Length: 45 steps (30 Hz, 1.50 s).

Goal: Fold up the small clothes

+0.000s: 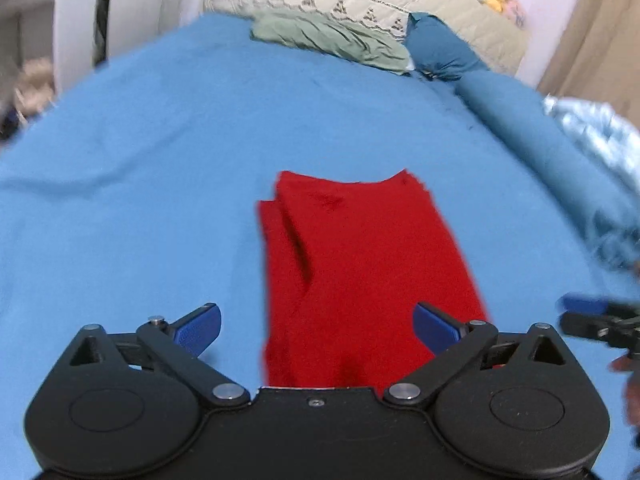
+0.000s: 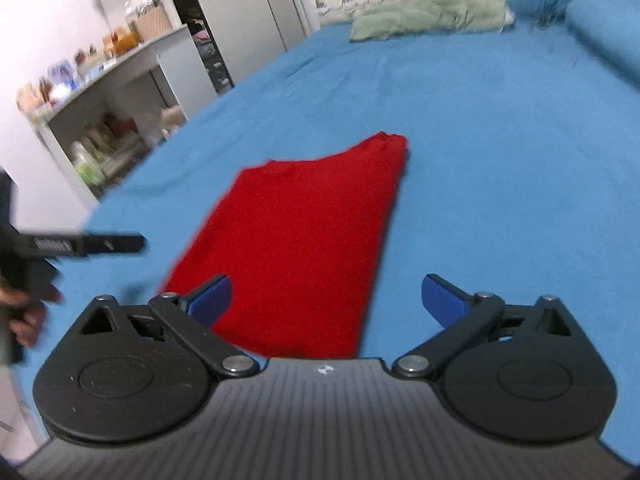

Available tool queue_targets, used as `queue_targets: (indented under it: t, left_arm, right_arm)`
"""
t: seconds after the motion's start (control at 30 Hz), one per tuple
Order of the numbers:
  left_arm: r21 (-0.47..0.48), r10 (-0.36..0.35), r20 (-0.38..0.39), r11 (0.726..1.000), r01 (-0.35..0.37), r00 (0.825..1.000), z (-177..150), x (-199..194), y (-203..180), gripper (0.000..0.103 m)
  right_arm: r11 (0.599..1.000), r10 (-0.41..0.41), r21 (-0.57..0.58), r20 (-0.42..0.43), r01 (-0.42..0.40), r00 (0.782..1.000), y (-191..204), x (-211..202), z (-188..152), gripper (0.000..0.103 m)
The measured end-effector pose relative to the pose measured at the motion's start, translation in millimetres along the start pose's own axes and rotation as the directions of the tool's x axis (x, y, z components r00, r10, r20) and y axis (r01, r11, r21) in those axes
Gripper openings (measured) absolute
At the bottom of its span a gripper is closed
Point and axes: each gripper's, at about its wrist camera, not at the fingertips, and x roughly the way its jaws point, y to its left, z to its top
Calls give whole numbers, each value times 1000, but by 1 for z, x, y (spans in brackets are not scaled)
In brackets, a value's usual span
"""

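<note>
A folded red garment [image 1: 360, 272] lies flat on the blue bedsheet [image 1: 140, 160]. Above its near edge, the left gripper [image 1: 316, 326] and right gripper [image 2: 326, 300] both hang spread wide, holding nothing; whether either brushes the cloth is unclear through the blur. A green cloth [image 1: 328, 38] lies beyond it.
</note>
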Motion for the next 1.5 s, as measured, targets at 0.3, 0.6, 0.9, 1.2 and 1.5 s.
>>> queue_targets:
  t: [0.3,0.6,0.9,1.2,1.5]
  left_arm:
    - [-82,1,-18,997,-2,1000,11,73,21,98]
    - [-77,-48,-62,996,43,997,10,93,13,32]
    - [32,-96,40,995,95,995,-1,12,-57,25]
    - [101,-187,-8,977,187,982,-105,-13,-157,26]
    - [107,-21,28,994,18,999,-146,-17,-173,60]
  right_arm:
    - [962,78,270,-142,-37,987,-51,97,33,92]
    - [975,60,222,-151,-26,987,-40,133,27,45]
    - [976,147,165,-7,-144,989,-28,44,36,36]
    - [996,23,92,17,-24,1000,-59,-96,-70,37]
    - [953,-1,303,8,-1,1000,-116,-97,-147,60]
